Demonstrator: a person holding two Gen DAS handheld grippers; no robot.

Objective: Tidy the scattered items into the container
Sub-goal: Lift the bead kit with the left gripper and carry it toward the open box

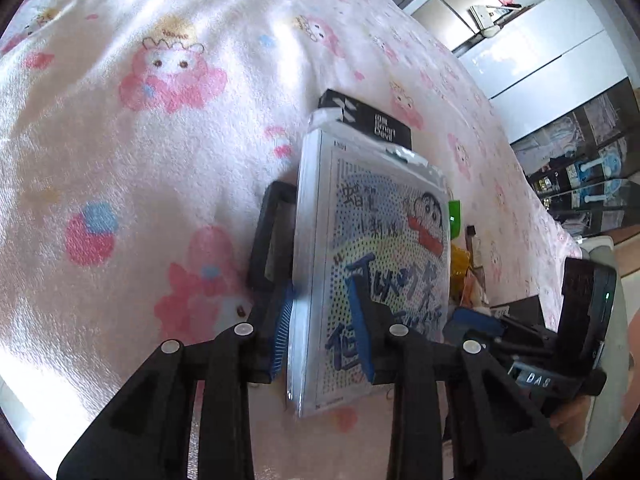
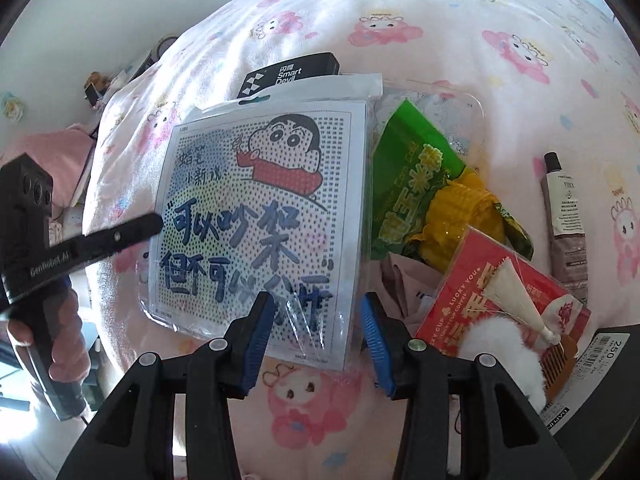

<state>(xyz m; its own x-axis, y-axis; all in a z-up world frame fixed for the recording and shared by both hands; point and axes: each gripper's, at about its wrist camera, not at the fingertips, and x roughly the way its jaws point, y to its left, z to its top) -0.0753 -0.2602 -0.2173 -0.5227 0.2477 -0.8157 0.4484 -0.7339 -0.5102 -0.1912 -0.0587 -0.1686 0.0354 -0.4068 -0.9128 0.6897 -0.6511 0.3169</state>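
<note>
The left gripper [image 1: 326,332] straddles the near edge of the cartoon packet [image 1: 372,248], its jaws half open with the packet between them; whether the pads press I cannot tell. Best to close squarely on that edge before lifting. The right gripper [image 2: 316,340] hovers open and empty over the packet's near corner. Beyond the packet, the black box [image 2: 290,74] and snack bag [image 2: 416,184] crowd it; the bed [image 1: 140,140] lies open to its left. No container is identifiable.

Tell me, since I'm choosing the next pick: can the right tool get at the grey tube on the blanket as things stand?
Probably yes. The grey tube lies uncovered on the blanket, beside the pile rather than under it, and the right tool is open and grips nothing.
</note>
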